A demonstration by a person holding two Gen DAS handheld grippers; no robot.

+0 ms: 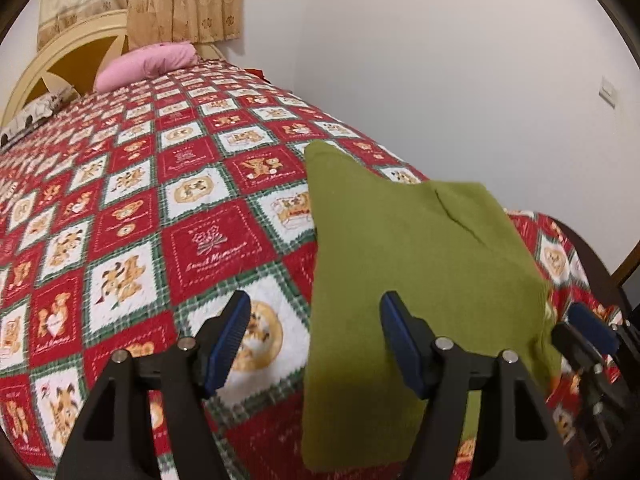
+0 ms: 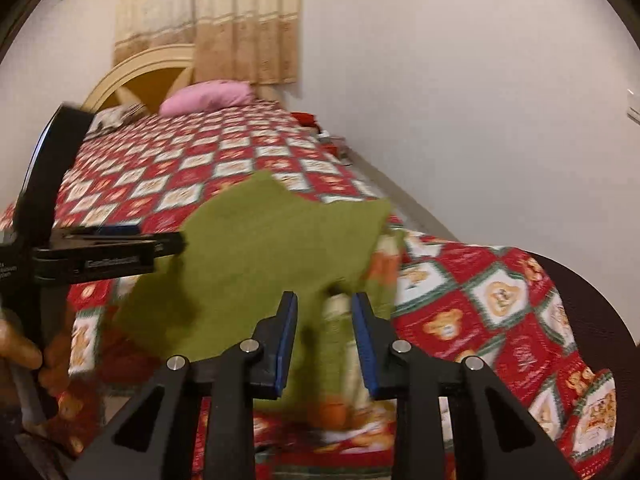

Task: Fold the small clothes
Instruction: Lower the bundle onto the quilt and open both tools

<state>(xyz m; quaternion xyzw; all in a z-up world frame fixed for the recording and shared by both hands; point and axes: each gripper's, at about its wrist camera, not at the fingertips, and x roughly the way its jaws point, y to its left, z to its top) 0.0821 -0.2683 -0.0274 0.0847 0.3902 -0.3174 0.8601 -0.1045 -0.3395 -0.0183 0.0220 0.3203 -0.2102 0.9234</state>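
Even indoor light; fisheye-bent edges; right wrist view motion-blurred.

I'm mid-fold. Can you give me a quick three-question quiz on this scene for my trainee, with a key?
1. True or false: the fingers of the left gripper are shut tight.
2. What lies at the far end of the quilt? A) pink pillow B) blue towel C) book
3. What colour is the cloth being folded?

Key: 1 false, they stand wide open; 2 A; 3 green.
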